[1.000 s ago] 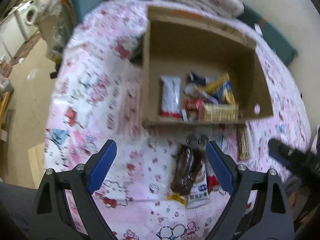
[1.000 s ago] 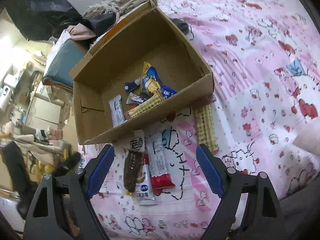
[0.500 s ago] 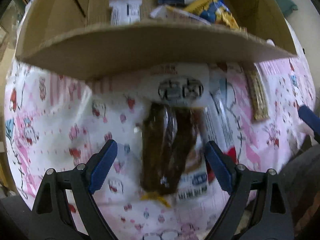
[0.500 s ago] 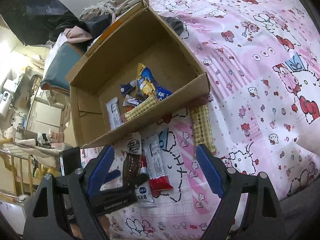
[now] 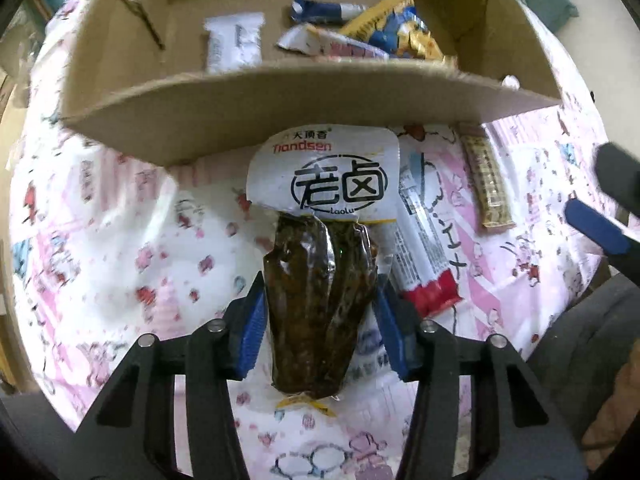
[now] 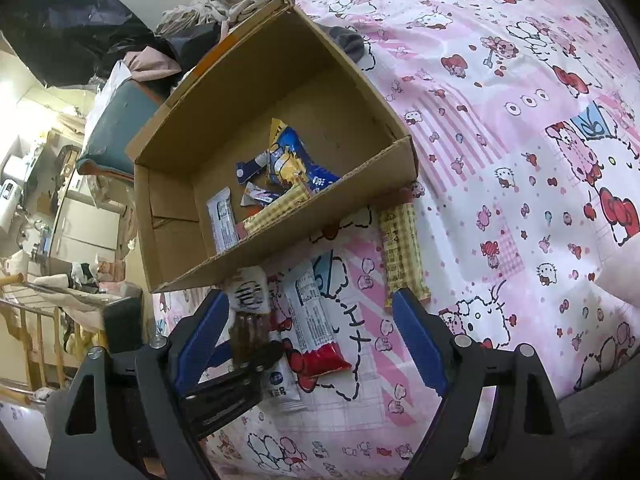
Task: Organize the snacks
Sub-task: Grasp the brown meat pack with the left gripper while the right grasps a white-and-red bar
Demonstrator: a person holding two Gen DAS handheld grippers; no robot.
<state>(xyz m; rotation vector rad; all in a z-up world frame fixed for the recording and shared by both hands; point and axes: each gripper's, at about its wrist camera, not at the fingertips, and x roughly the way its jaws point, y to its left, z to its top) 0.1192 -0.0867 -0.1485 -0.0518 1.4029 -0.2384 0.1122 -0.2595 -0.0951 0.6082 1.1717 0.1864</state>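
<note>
The left gripper (image 5: pixel 320 320) points steeply down at the bed, and its jaws have just been closing around a dark brown snack pack (image 5: pixel 320 304). The blue pads (image 5: pixel 251 332) now lie against both sides of the pack, so it is grasped at its lower half. The pack is a flat, shiny, see-through plastic pouch with wrinkled brown strips inside and a white printed top. It lies on the pink cartoon bedsheet (image 6: pixel 520 120), with its white end just below the near wall of the cardboard box (image 5: pixel 280 96).

The box is open at the top, made of plain brown corrugated board with a rough cut edge. Inside it I see a white rectangular packet (image 6: pixel 222 220), a blue and yellow crinkled bag (image 6: pixel 288 160) and a long yellow checked wafer bar (image 6: pixel 276 210).

On the sheet beside the brown pack lies a long white wrapper with a red end (image 6: pixel 316 324), and under the pack another white packet (image 6: pixel 280 388) shows partly. A second yellow checked bar (image 6: pixel 402 256) lies a little further, near the box corner.

The right gripper (image 6: pixel 312 344) hovers above these snacks with its jaws released wide; nothing is between its blue pads (image 6: pixel 418 340).
</note>
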